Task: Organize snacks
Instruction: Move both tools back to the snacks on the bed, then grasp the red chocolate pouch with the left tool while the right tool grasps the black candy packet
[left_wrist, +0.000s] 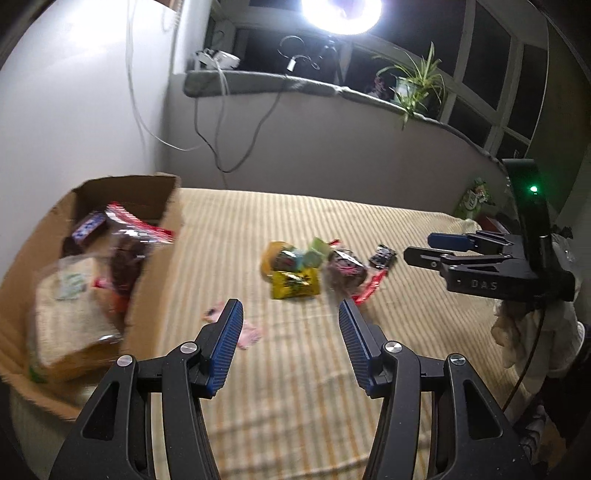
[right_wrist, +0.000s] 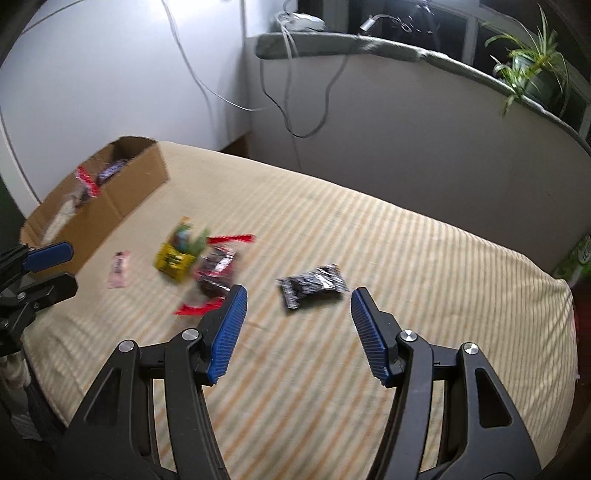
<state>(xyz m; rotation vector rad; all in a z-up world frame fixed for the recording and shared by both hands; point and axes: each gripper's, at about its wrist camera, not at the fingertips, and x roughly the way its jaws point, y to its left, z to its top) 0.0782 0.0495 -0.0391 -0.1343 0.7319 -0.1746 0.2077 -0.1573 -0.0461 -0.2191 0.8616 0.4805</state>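
Observation:
A cardboard box (left_wrist: 155, 258) at the left of the striped bed holds a bread bag (left_wrist: 70, 314) and several wrapped snacks; it also shows in the right wrist view (right_wrist: 122, 195). Loose snacks lie mid-bed: a yellow packet (left_wrist: 295, 282), a dark bag with red strips (left_wrist: 345, 267), a black-and-white packet (right_wrist: 314, 284) and a small pink wrapper (right_wrist: 119, 273). My left gripper (left_wrist: 291, 314) is open and empty above the bed, right of the box. My right gripper (right_wrist: 299, 299) is open and empty, just short of the black-and-white packet.
The bed's striped cover (right_wrist: 406, 258) runs to a wall and a window ledge (left_wrist: 295, 83) with cables and a potted plant (left_wrist: 417, 85). A green packet (left_wrist: 474, 197) lies at the bed's far right edge. A bright lamp (left_wrist: 340, 11) shines above.

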